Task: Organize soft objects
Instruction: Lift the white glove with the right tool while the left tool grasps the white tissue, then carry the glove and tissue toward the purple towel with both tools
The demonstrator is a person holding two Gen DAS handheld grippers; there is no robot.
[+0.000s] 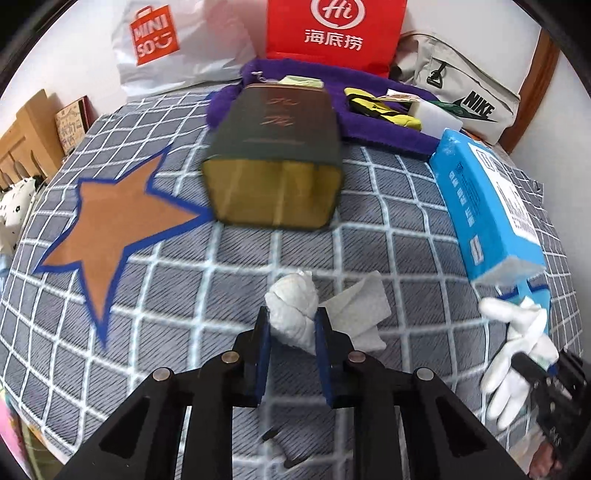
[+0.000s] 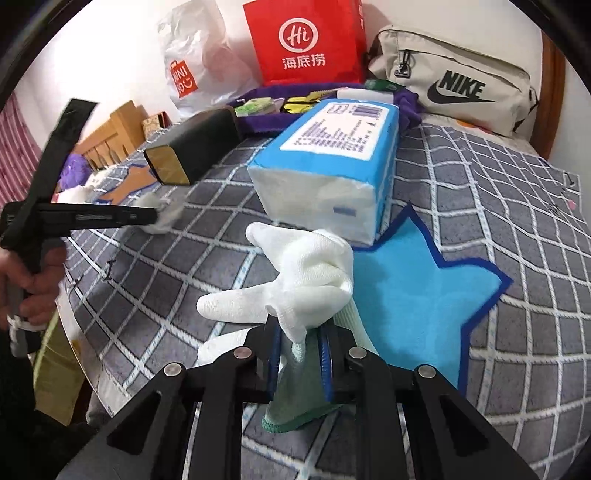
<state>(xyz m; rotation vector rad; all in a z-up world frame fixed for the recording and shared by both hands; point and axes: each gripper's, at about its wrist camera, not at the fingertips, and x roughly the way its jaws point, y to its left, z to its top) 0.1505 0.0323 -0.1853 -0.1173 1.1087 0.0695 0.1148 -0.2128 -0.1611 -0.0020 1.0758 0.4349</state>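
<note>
Left wrist view: left gripper (image 1: pixel 291 325) clenched on one crumpled white tissue (image 1: pixel 293 306), just above checked bedspread (image 1: pixel 184 332). Right gripper (image 2: pixel 301 334) clamped on one white glove (image 2: pixel 295 280), beside blue star patch (image 2: pixel 413 299). One orange star patch (image 1: pixel 110 229) left of tissue. One blue tissue pack (image 2: pixel 332 162) beyond glove, printed label unreadable. One dark box (image 1: pixel 275 158) farther. At wall: purple towel (image 1: pixel 369 125) bearing small items, MINISO bag (image 1: pixel 166 40), red "Hi" bag (image 1: pixel 332 29), NIKE pouch (image 2: pixel 454 92).
</note>
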